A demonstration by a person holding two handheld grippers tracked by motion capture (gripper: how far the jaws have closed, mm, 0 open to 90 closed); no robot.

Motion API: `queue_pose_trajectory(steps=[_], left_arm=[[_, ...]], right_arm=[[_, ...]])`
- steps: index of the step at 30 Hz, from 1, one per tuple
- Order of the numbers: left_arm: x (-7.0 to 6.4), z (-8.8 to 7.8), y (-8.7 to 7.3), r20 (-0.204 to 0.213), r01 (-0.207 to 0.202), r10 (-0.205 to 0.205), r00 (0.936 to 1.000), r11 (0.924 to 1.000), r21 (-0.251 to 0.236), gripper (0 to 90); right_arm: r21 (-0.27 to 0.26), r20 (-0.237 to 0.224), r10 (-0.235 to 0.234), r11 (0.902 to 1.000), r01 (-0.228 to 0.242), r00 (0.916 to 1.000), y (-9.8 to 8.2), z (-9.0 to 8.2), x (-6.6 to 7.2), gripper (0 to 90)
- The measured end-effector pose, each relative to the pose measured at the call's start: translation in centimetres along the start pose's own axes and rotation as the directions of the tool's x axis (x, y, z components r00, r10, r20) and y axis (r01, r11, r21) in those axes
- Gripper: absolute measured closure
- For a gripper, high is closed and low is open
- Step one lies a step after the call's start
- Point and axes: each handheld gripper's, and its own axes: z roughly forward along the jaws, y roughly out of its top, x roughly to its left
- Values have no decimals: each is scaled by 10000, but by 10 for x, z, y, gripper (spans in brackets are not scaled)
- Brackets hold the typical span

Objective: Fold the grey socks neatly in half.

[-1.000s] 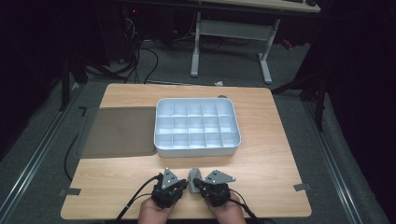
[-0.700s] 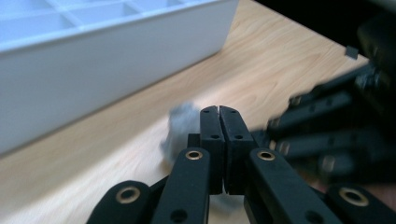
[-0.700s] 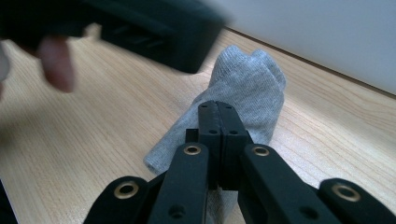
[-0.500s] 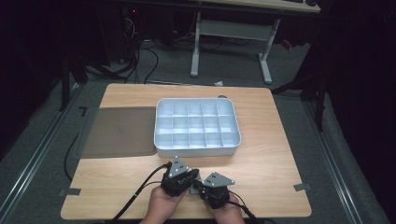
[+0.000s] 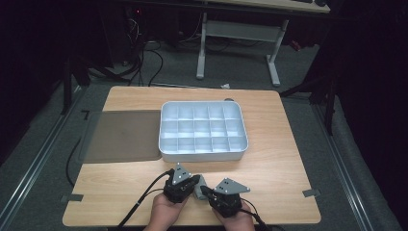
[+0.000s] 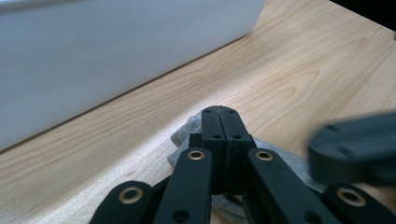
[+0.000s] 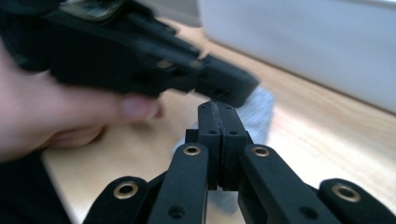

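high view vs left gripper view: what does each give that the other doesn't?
High view alone: the white plastic organiser tray's grid of compartments, none visibly holding anything, the flat dark grey mat left of it, both hands and the floor cables. Left gripper view alone: the left gripper with jaws pressed together over a small grey knitted cloth, and its weave up close. Shared: the light wooden table, the tray's near wall, the cloth between the two grippers, and the right gripper.

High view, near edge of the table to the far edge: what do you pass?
The two hands with the left gripper and right gripper, the grey cloth between them, bare tabletop, then the white compartment tray.
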Motion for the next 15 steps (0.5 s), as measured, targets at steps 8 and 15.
queue_pose_trajectory(steps=[8, 15], left_arm=[[1, 1, 0, -287, -272, 271, 9992, 9996, -12, 900], [3, -5, 3, -375, -107, 102, 9992, 9999, -132, 900]], right_arm=[[790, 25, 37, 9969, -39, 10000, -13, 12, 1, 900], [919, -80, -36, 9958, 44, 10000, -7, 21, 0, 900]])
